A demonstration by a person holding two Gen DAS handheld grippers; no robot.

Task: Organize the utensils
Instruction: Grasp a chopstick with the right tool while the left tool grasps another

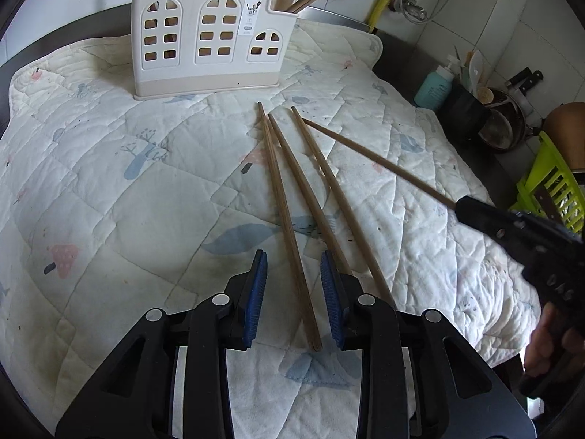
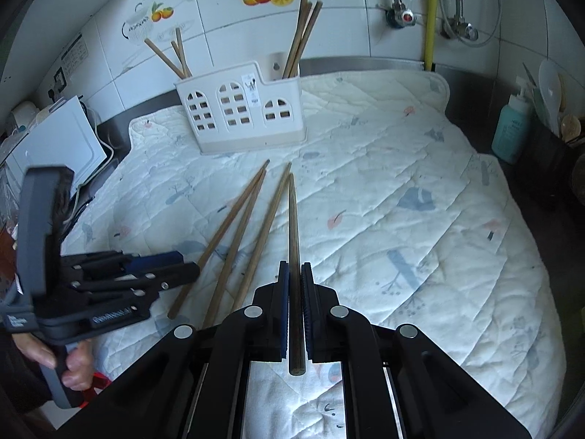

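Nearest, the left gripper (image 1: 293, 267) is seen with its blue pads (image 1: 257, 285) spread apart, nothing clamped between them; one loose chopstick (image 1: 289, 226) lies on the quilted mat (image 1: 109, 183) in the gap between the pads, and whether it is touched by either pad cannot be told. The right gripper (image 2: 294, 274) is closed on a single chopstick (image 2: 293, 226), which is held along the line of the fingers with its tip pointing towards the holder. In the left wrist view this held chopstick is seen raised at a slant above the mat, gripped at its near end.

Three chopsticks are recorded lying on the mat, fanned out side by side, near ends by the grippers and far tips just short of the holder. Two of them (image 2: 234, 234) lie close together; the third (image 2: 267, 234) lies just beside the held one.

Farther back, the white utensil holder (image 1: 204, 36) is observed standing upright at the far edge of the mat. Chopsticks are already standing in its left compartment (image 2: 172, 55) and its right compartment (image 2: 301, 33), leaning against the rims. Beyond the mat on the right, a teal pump bottle (image 2: 510, 131) is noted near the tiled wall (image 2: 347, 18).
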